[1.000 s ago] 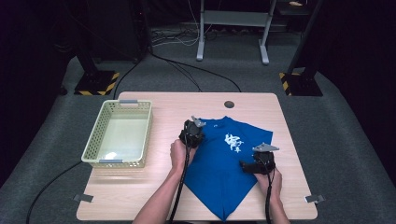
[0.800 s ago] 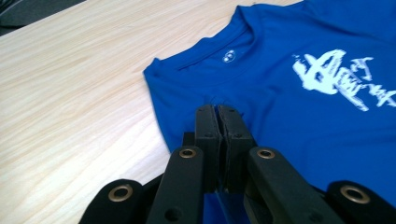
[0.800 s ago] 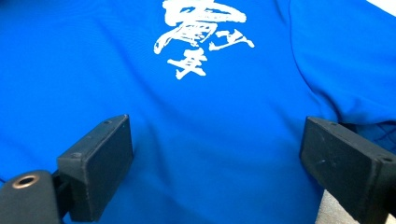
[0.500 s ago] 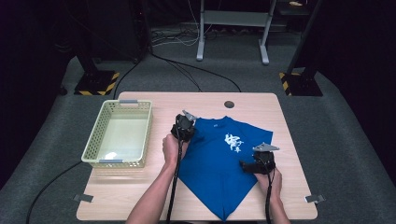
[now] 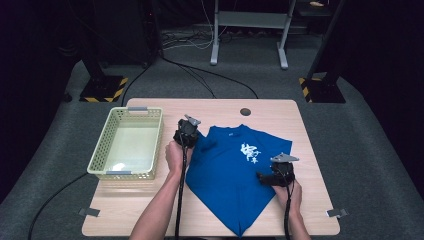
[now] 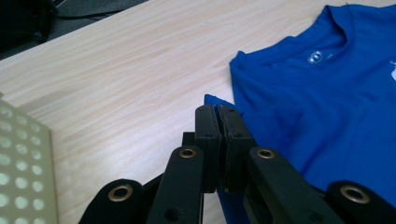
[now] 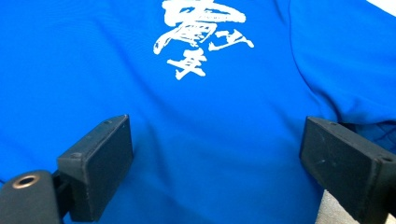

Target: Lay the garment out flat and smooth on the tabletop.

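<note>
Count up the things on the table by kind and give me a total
Blue T-shirt: 1
Pale green basket: 1
Handheld grippers: 2, left gripper and right gripper
Total: 4

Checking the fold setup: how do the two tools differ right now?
The left tool is shut, pinching the blue T-shirt's sleeve edge; the right tool is open over the shirt, its jaws wide apart. The left sits near the collar side by the basket; the right is at the shirt's other side. Both are black and hand-held.
</note>
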